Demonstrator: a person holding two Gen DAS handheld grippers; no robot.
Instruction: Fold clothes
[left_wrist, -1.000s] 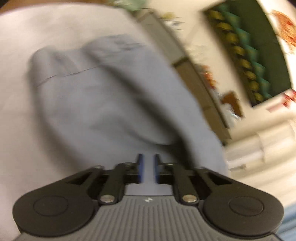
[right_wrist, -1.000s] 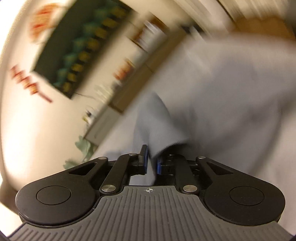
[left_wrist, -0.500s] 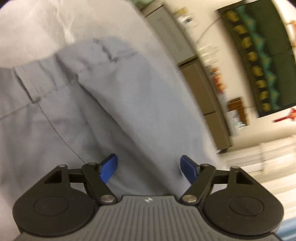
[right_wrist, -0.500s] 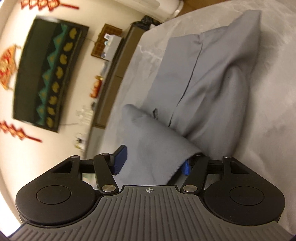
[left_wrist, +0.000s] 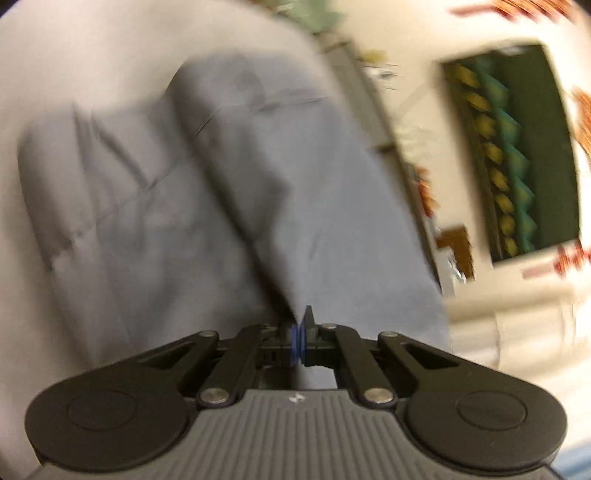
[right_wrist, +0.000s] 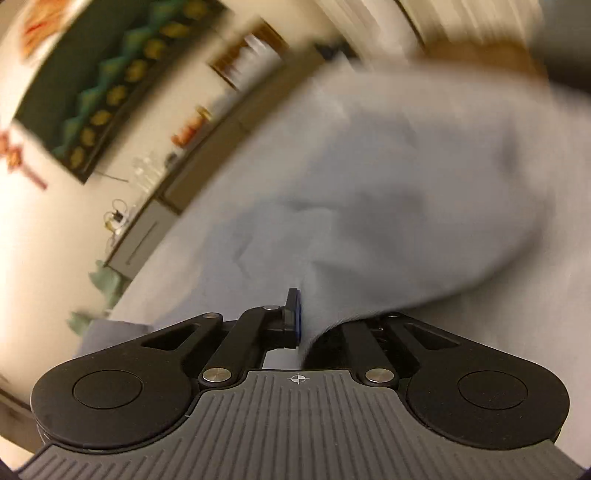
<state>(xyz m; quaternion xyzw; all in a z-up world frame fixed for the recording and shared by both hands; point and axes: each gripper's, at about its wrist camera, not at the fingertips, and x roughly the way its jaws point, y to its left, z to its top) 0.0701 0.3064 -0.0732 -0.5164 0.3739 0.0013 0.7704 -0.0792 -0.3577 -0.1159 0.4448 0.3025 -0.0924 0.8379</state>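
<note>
Grey-blue garment (left_wrist: 229, 192) is seen spread over a pale sheet (left_wrist: 74, 55), blurred by motion. Left tongs (left_wrist: 300, 345) are pressed together, with cloth just at their tips at 12 o'clock. Right tongs (right_wrist: 301, 325) are pinched on a fold of the garment (right_wrist: 406, 206), their right finger hidden by the cloth. A dark wall hanging (right_wrist: 110, 81) is seen at 10 o'clock.

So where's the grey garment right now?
The grey garment lies bunched on the pale bed cover, with the left gripper and right gripper each clamped on an edge.
</note>
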